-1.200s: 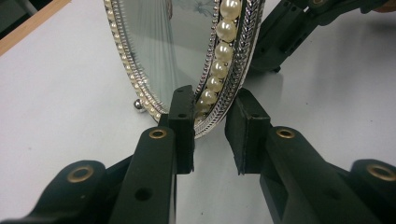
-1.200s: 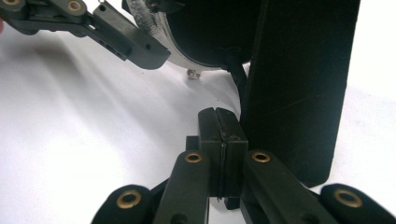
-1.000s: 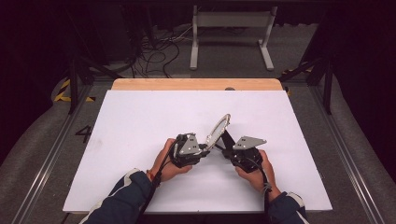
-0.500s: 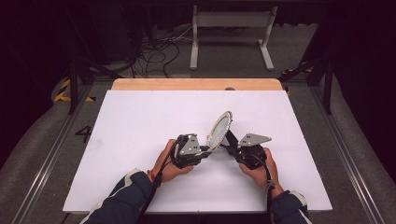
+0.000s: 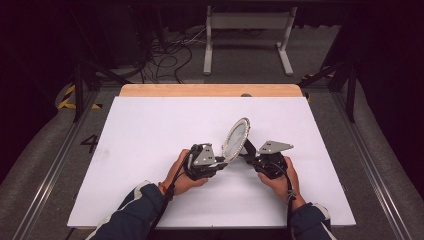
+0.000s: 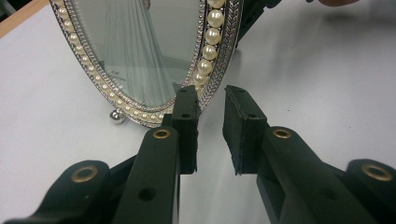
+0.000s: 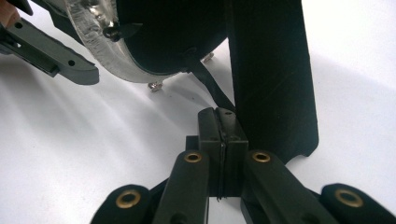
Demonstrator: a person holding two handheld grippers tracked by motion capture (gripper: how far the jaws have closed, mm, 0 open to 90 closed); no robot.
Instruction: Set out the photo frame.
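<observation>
An oval picture frame (image 5: 236, 139) with a silver, pearl-trimmed rim stands tilted on the white table top (image 5: 150, 130). In the left gripper view its glass (image 6: 140, 51) faces me. My left gripper (image 6: 211, 112) is open by a narrow gap at the frame's lower rim, with nothing between the pads. My right gripper (image 7: 218, 114) is shut behind the frame, beside the black easel stand (image 7: 275, 74). A thin black ribbon (image 7: 210, 88) runs from the frame's back (image 7: 168, 37) down to the jaw tips; I cannot tell if it is pinched. In the high view the left gripper (image 5: 224, 161) and right gripper (image 5: 248, 150) flank the frame.
A white sheet covers the table, and a wooden strip (image 5: 200, 90) shows at its far edge. Beyond it stand a metal frame (image 5: 247, 35) and loose cables (image 5: 170, 55) on the dark floor. A jaw of the left gripper (image 7: 51, 51) shows in the right gripper view.
My right hand has shifted slightly to the right behind the frame. The frame and my left hand stay where they were.
</observation>
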